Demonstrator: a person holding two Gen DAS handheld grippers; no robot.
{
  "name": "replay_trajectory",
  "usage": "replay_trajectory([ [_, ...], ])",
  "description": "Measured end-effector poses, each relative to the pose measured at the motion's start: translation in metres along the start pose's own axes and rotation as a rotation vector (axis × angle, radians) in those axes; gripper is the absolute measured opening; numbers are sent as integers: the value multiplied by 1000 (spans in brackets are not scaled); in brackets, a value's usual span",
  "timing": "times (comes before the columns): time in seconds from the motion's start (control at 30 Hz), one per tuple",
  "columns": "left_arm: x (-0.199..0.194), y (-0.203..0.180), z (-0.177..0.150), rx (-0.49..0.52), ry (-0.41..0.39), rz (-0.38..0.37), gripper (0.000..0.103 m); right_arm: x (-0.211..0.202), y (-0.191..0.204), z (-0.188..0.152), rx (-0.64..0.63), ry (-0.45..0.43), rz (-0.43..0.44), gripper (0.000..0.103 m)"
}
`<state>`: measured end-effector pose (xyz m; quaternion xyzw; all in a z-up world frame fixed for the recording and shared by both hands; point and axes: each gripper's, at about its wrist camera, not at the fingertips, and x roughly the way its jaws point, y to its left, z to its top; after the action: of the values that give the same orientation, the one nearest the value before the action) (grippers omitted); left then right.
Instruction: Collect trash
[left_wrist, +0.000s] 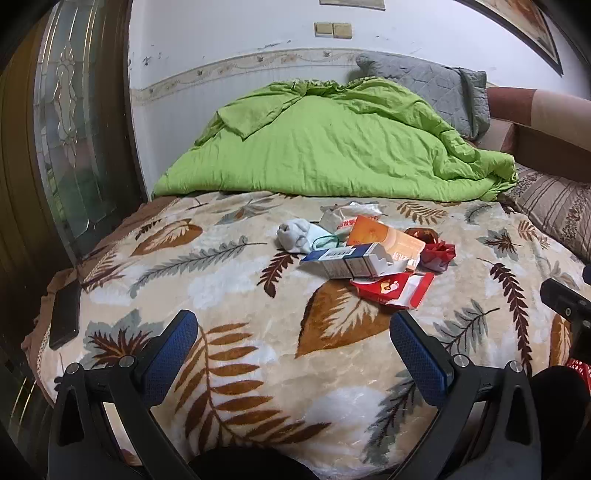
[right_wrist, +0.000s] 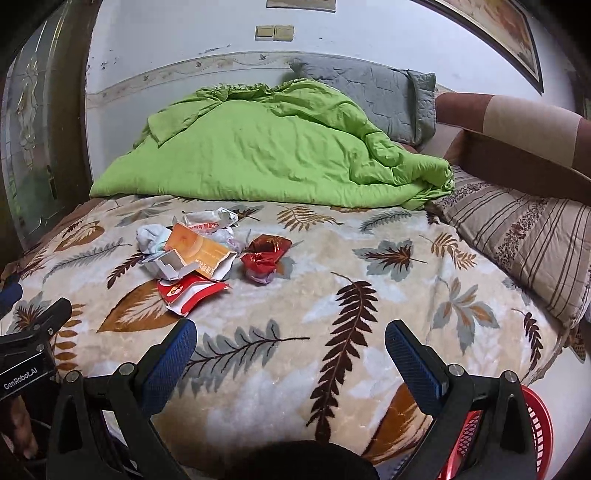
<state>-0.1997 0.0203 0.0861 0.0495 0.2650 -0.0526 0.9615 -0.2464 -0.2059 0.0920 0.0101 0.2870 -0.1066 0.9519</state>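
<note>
Left wrist view: left hand-held gripper (left_wrist: 293, 334) spread wide, empty, aimed at trash pile (left_wrist: 365, 254) frame centre on bed (left_wrist: 236, 369) — judged pre-grasp. Right wrist view: right hand-held gripper (right_wrist: 290, 343) wide, empty; red basket (right_wrist: 539, 432) lower right, likely drop target.

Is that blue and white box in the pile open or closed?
Open. The blue and white box lies on its side, its end flap folded out.
</note>
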Motion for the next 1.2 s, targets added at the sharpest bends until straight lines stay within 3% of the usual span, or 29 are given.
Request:
replay_trajectory([
  [1.2, 3, -9, -1, 22, 11, -1, 103, 6, -7, -1, -6, 38, -11, 103],
])
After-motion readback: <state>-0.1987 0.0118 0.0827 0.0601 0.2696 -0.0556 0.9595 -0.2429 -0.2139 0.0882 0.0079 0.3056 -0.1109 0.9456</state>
